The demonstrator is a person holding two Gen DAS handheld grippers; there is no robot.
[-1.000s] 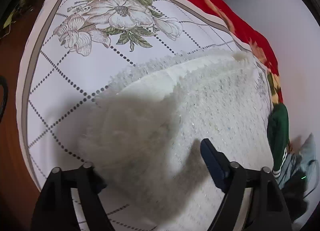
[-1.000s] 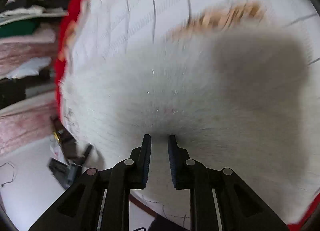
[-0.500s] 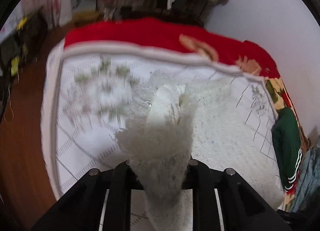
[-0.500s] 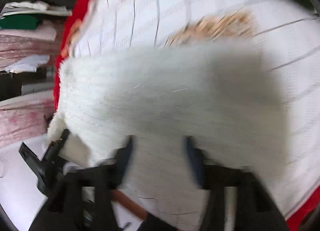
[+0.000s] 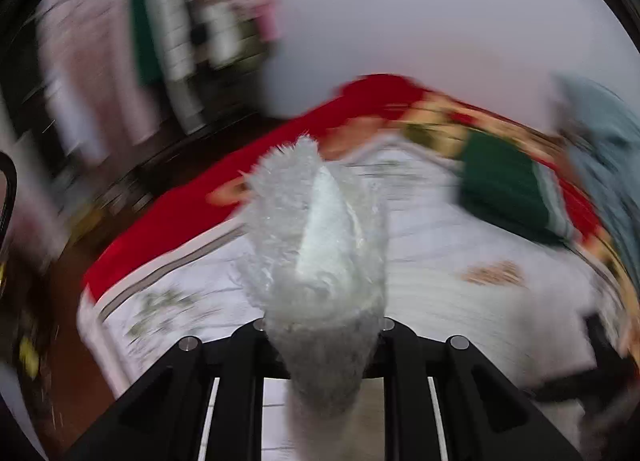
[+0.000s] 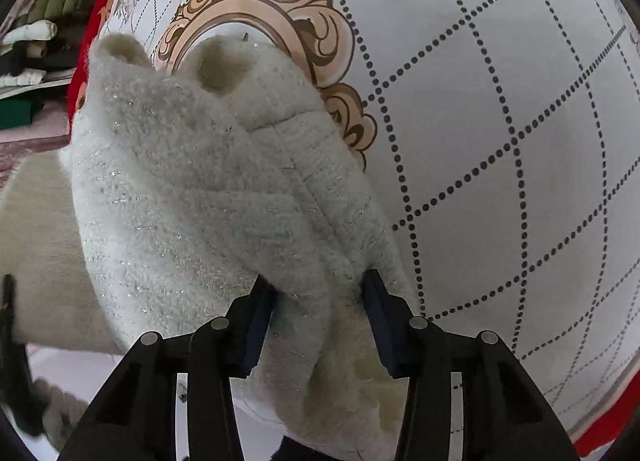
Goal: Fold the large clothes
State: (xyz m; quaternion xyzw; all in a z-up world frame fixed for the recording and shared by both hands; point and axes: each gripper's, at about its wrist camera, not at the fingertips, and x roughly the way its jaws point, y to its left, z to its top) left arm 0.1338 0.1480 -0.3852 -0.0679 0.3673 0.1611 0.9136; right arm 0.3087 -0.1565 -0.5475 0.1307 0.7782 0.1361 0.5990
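1. Left gripper point(image 5: 322, 327) is pinching a bunched wad of the white fuzzy sweater point(image 5: 316, 237); the fabric fills the gap between its jaws and stands up ahead of them, so that end of the garment is lifted off the bed.
2. Right gripper point(image 6: 320, 317) is also clamped on the sweater point(image 6: 208, 189), a thick gathered fold wedged between the blue pads point(image 6: 378, 325). The jaws sit fairly wide apart only because of the fabric bulk.
3. Right wrist view: the sweater hangs in loose rolls in front of the gripper, above the bedspread point(image 6: 500, 121) with its dotted grid and tan scroll print. Whether the far end touches the bed, cannot tell.
4. Judgement: 2 grips on separate parts let the person raise the garment and carry one part over another; a 1-point hold would let it sag and twist.
5. Left wrist view is heavily motion-blurred. It shows the red blanket border point(image 5: 168, 221), a folded green garment point(image 5: 508, 193) at the far side of the bed, well apart from the sweater, and a grey-blue cloth point(image 5: 604, 149) at the right edge.
6. Judgement: fold is mid-way, nothing laid flat. Fluffy knit is thick and slippery in a bunch, so it could creep out of either grip.
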